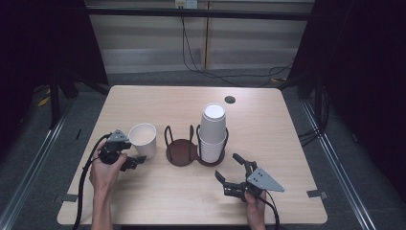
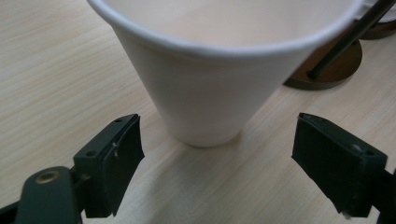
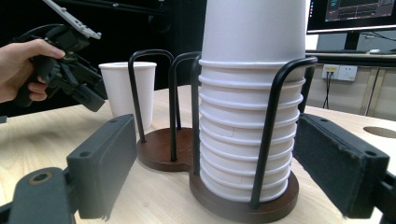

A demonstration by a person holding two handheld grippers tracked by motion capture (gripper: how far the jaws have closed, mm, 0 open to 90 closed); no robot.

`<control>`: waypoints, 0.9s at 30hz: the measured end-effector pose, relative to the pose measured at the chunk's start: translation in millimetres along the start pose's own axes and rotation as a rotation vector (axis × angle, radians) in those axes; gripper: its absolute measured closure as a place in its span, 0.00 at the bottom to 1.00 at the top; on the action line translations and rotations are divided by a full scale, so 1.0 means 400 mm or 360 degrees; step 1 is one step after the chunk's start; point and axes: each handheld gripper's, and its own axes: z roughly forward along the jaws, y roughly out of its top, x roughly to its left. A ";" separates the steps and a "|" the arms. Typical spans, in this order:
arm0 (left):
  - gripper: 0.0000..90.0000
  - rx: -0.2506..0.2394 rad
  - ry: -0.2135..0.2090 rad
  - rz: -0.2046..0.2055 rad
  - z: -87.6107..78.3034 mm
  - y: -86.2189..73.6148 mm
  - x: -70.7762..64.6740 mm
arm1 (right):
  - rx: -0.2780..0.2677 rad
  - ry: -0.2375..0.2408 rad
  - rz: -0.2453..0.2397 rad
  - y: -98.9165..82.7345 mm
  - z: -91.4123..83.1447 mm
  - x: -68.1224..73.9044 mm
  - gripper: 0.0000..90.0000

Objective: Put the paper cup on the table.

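Single cup (image 1: 142, 139): upright on the worktop (image 1: 143, 191), just left of the holder's empty ring (image 1: 181, 152); not yet seated.
Left hand-held gripper (image 1: 134, 163): jaws wide apart at the cup's base, gripping nothing.
Right hand-held gripper (image 1: 229, 172): spread wide, empty, facing the cup stack (image 1: 212, 134) in the other ring.
Progress: early; grasp and placement remain, judging by layout.

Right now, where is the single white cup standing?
In the high view, the single white cup stands upright on the table's left side, between the open left tongs and the empty holder.
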 end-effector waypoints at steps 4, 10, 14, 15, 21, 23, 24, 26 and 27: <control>0.18 -0.0100 -0.0005 -0.0014 -0.014 -0.023 -0.024 | 0.0001 0.0000 -0.0001 0.000 0.000 0.000 0.15; 0.18 -0.0256 -0.0043 -0.0031 -0.035 -0.044 -0.052 | 0.0001 -0.0001 0.0000 0.000 0.000 0.000 0.15; 0.18 -0.0432 -0.0101 -0.0050 -0.048 -0.060 -0.069 | 0.0002 -0.0001 0.0000 0.000 0.000 0.000 0.15; 0.18 -0.0453 -0.0099 -0.0049 -0.050 -0.063 -0.074 | 0.0002 0.0000 0.0000 0.000 0.000 0.000 0.15; 0.18 -0.0577 -0.0121 -0.0019 -0.065 -0.072 -0.111 | 0.0003 -0.0001 0.0001 0.000 0.001 0.000 0.15; 0.18 -0.0608 -0.0142 -0.0024 -0.061 -0.069 -0.128 | 0.0002 -0.0001 0.0001 0.000 0.001 0.000 0.15; 0.18 -0.0620 -0.0163 -0.0006 -0.061 -0.068 -0.135 | 0.0002 -0.0001 0.0000 0.000 0.001 0.000 0.15; 0.18 -0.0695 -0.0149 -0.0018 -0.058 -0.072 -0.147 | 0.0002 -0.0001 0.0000 0.000 0.000 0.000 0.15; 0.18 -0.0738 -0.0155 -0.0035 -0.057 -0.076 -0.155 | 0.0001 -0.0001 0.0001 0.000 0.000 0.000 0.15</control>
